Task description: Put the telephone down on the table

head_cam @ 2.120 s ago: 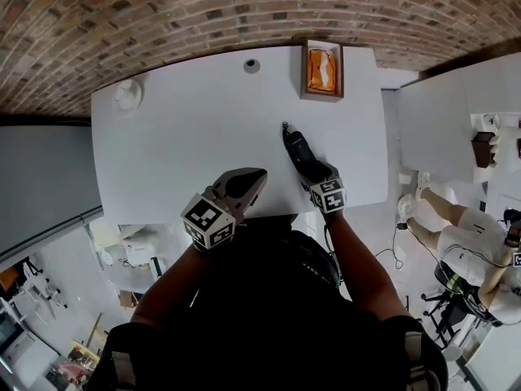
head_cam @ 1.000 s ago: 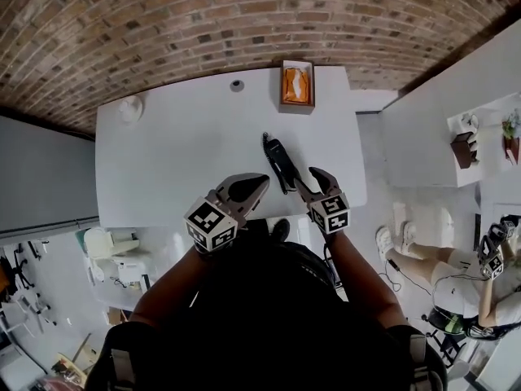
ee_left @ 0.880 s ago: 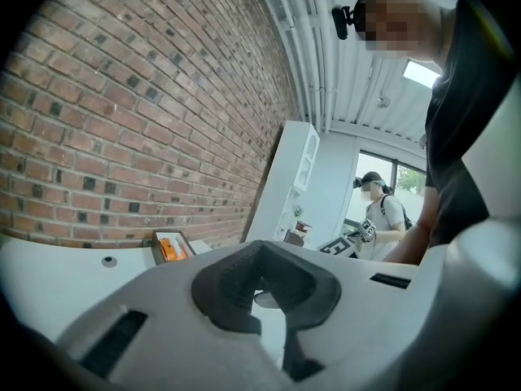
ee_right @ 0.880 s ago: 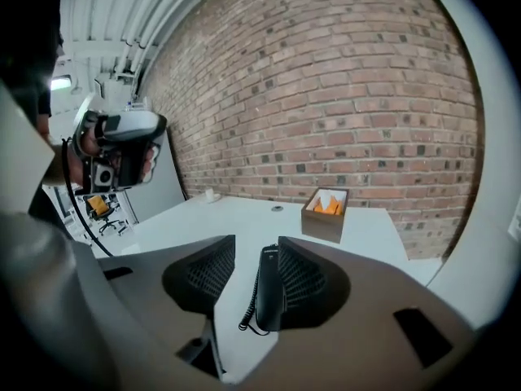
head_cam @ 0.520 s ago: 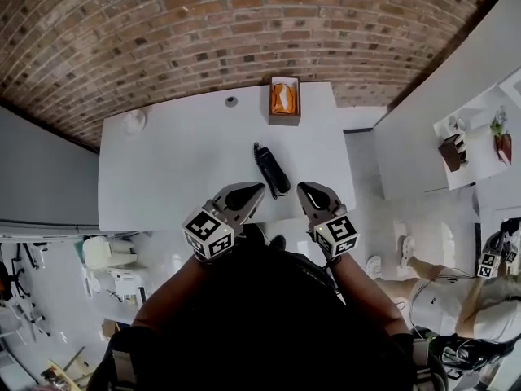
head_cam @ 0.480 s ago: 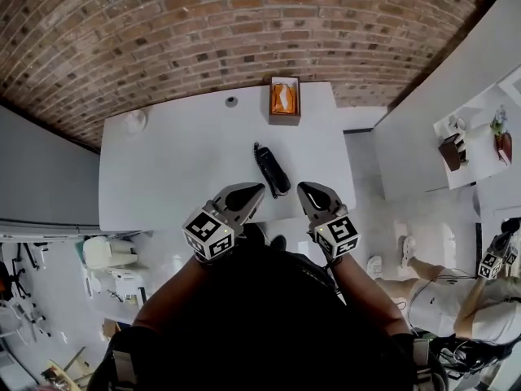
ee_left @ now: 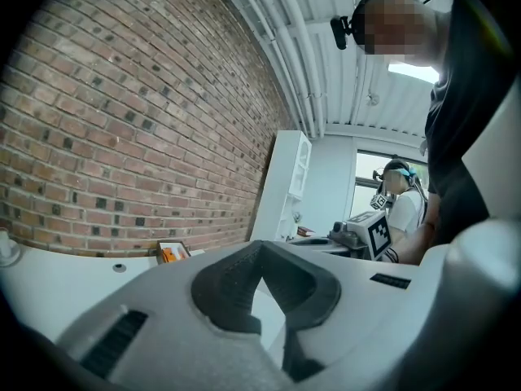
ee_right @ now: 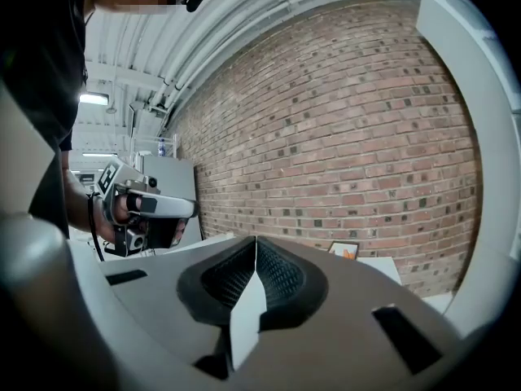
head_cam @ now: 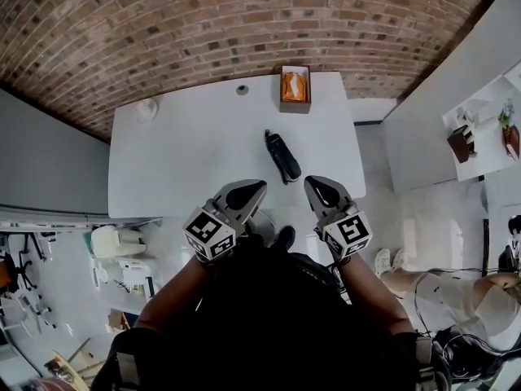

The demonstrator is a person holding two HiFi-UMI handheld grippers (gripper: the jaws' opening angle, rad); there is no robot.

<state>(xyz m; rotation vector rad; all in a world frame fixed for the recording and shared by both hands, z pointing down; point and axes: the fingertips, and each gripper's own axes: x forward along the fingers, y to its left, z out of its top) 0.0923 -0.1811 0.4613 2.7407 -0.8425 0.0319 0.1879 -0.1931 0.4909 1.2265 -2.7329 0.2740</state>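
head view, telephone [head_cam: 283,156] on table [head_cam: 187,153], right gripper view, only closed claw [ee_right: 256,259]

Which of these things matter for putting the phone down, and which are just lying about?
Job: telephone, lying on the table; right gripper, shut and empty.
Lying about: wooden box with something orange inside; small grey disc; white round thing.

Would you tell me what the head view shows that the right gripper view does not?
Only the head view: the telephone, lying on the table. Only the right gripper view: the ceiling, and a close look at the right tongs, shut and empty. Both: the brick wall, the orange box and the left tongs.
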